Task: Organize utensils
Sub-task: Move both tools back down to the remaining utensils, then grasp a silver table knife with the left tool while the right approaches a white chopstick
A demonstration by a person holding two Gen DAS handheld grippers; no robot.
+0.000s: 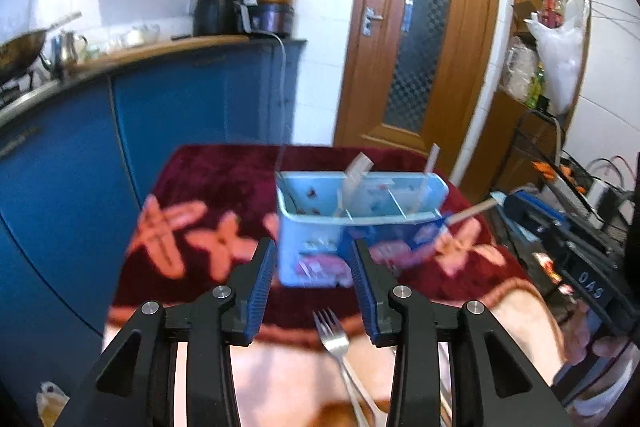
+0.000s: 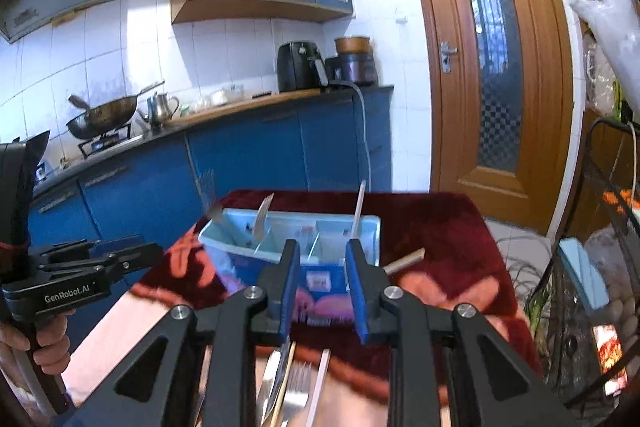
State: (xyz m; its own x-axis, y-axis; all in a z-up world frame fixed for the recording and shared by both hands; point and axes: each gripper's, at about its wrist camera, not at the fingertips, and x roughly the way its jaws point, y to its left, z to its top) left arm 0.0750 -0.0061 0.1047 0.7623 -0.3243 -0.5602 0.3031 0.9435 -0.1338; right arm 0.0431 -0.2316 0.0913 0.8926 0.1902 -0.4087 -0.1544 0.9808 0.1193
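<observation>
1. Utensils first, left wrist view: a light blue plastic caddy with divider walls (image 1: 360,211) sits toward the far side of a small table under a dark red floral cloth (image 1: 208,179). A couple of pale handles stick up out of its compartments, which I'd guess is the sorted stuff.
2. Same view: a loose steel fork (image 1: 334,337) lies on the near edge of the cloth, tines toward the caddy, looks like it's waiting its turn. A wooden stick-like handle (image 1: 474,209) lies just off the caddy's right side, can't tell what it belongs to.
3. Left gripper (image 1: 314,279), black with blue ribbed pads: partly spread, nothing between the pads. It hangs above the near edge, pointed at the caddy.
4. Right wrist view: same caddy, and you can see a fork (image 2: 262,217) leaning upright in a left compartment and a thin white stick (image 2: 359,205) standing toward the right, so the dividers seem to sort by type.
5. Near edge here has a small pile: a steel knife (image 2: 276,371), another fork and a pale chopstick-like stick (image 2: 320,379) side by side, still to be sorted I reckon.
6. Right gripper (image 2: 320,287): a narrow gap, empty, hovering over that pile.
7. The left tool shows at the left of this view, held in a person's hand (image 2: 44,339).
</observation>
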